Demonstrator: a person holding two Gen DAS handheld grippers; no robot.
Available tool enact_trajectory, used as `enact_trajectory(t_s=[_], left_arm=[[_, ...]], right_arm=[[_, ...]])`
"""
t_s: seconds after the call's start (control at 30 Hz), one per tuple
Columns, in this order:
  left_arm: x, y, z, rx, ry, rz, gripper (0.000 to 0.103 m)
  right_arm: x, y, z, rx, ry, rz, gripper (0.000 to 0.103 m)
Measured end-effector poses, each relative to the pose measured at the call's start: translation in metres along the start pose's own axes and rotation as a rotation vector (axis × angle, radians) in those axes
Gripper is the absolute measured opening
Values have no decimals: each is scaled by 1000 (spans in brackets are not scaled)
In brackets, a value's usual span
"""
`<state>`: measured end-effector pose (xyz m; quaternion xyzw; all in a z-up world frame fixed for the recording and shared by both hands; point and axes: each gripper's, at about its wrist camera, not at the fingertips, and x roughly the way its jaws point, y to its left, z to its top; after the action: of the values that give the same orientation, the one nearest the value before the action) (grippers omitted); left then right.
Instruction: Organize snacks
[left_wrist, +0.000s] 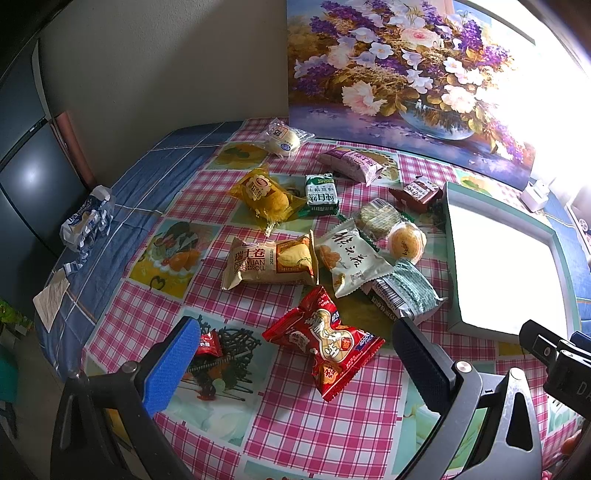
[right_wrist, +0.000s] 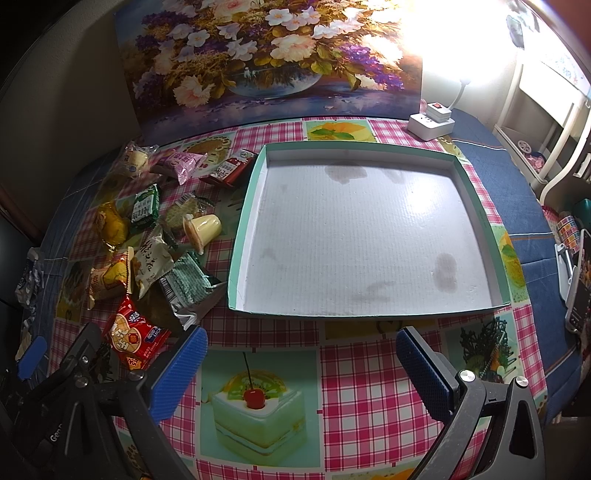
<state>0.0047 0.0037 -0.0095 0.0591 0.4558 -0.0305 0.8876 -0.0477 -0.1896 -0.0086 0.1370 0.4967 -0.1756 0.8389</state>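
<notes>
Left tongs (left_wrist: 291, 354) wide open, empty, hovering over red peanut packet (left_wrist: 323, 341). Right tongs (right_wrist: 301, 360) wide open, empty, above checked surface (right_wrist: 354, 369) just before teal tray (right_wrist: 369, 312), tray empty. Snack pile (right_wrist: 147, 236) left of tray; green packet (right_wrist: 188, 288) touching tray wall.

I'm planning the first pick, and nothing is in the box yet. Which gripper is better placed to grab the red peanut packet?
Left. The left gripper is open with the red peanut packet lying right between its fingers. The right gripper faces the empty box, with the packet off to its left.
</notes>
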Motion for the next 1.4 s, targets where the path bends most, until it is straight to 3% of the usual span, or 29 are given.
enact_trajectory(t_s=[0.7, 1.13, 1.4], left_arm=[[1, 5, -1, -9, 8, -12, 103], [13, 50, -1, -88, 35, -8, 103], [35, 75, -8, -143, 84, -14, 103]], right_arm=[[2, 6, 3, -7, -4, 11, 103], [22, 60, 35, -41, 15, 235, 103], [44, 81, 49, -52, 54, 294, 103]])
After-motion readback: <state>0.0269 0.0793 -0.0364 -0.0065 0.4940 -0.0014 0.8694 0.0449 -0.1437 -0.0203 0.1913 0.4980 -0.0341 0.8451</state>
